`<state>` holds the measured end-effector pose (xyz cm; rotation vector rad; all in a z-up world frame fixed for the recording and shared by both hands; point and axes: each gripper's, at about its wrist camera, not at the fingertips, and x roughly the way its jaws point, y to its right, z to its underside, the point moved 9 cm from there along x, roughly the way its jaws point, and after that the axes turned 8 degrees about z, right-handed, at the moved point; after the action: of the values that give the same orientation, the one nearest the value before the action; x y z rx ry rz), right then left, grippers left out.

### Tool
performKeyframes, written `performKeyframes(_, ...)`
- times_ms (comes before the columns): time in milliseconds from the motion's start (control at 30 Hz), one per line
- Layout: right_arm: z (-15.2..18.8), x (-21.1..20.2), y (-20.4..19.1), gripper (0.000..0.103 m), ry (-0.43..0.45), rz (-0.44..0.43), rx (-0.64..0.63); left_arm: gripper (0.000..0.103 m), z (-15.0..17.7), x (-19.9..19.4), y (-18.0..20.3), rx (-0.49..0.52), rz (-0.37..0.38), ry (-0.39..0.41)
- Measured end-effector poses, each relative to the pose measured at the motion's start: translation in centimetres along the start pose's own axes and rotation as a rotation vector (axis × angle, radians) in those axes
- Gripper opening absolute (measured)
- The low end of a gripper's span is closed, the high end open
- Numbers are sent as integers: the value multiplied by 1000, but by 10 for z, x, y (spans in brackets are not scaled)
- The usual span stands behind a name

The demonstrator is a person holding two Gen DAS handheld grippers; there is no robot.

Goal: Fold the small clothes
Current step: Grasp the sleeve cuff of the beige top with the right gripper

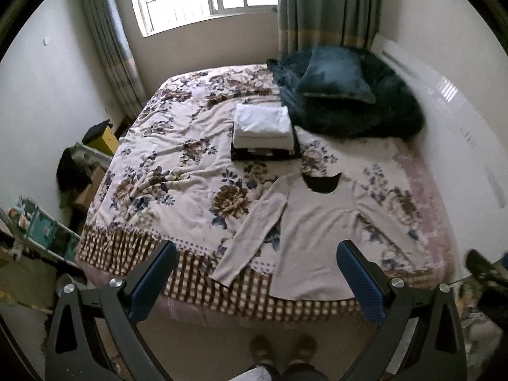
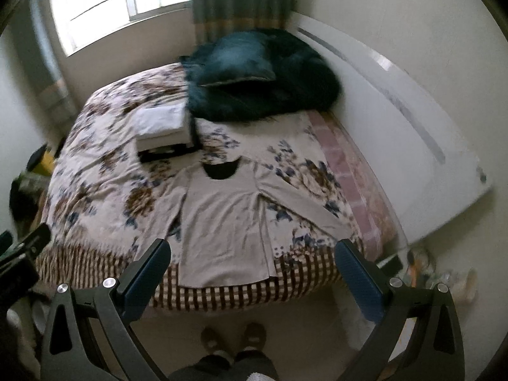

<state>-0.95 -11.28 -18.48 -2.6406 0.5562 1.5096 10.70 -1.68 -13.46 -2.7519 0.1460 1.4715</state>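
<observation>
A beige long-sleeved top (image 1: 312, 238) lies flat on the floral bedspread (image 1: 177, 165), neck away from me, both sleeves spread out, hem at the near bed edge. It also shows in the right wrist view (image 2: 222, 225). A stack of folded white and dark clothes (image 1: 262, 130) sits behind it, also seen in the right wrist view (image 2: 162, 127). My left gripper (image 1: 257, 254) is open and empty, held high above the near bed edge. My right gripper (image 2: 254, 250) is open and empty, also above the hem.
A dark teal pillow and blanket (image 1: 346, 92) are piled at the bed's far right by a white headboard (image 2: 406, 133). Cluttered boxes and a yellow item (image 1: 101, 138) stand left of the bed. The person's feet (image 1: 282, 349) are on the floor at the bed's foot.
</observation>
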Motion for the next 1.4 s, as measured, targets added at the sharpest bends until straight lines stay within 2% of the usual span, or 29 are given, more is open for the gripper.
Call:
performKeyframes(200, 10, 108, 44, 103, -94, 96, 190, 103, -6, 101, 12, 22, 5, -90)
performKeyframes(300, 18, 174, 73, 103, -152, 141, 282, 103, -9, 157, 26, 25, -4, -151)
performKeyframes(500, 50, 322, 148, 103, -300, 191, 501, 103, -12, 247, 57, 35, -29, -212)
performKeyframes(633, 90, 433, 198, 103, -416, 185, 689, 103, -8, 313, 84, 44, -58, -268)
performKeyframes(733, 124, 501, 230, 98, -482, 167, 852, 103, 1, 359, 103, 60, -60, -319)
performKeyframes(833, 157, 555, 258, 94, -509, 147, 1045, 103, 14, 405, 119, 73, -57, -377)
performKeyframes(933, 182, 604, 276, 85, -502, 112, 1229, 103, 26, 444, 130, 72, -54, -414)
performKeyframes(1067, 193, 642, 286, 67, -465, 113, 1351, 103, 36, 490, 135, 65, -69, -433)
performKeyframes(1133, 187, 646, 295, 52, -381, 161, 1378, 103, 40, 512, 136, 52, -72, -451)
performKeyframes(1200, 176, 644, 300, 13, -328, 191, 1365, 103, 40, 527, 135, 39, -69, -454)
performKeyframes(1333, 127, 629, 291, 9, -238, 225, 1204, 103, 32, 538, 125, 13, -62, -435)
performKeyframes(1400, 93, 618, 275, 8, -200, 199, 1091, 103, 25, 534, 115, -9, -57, -415)
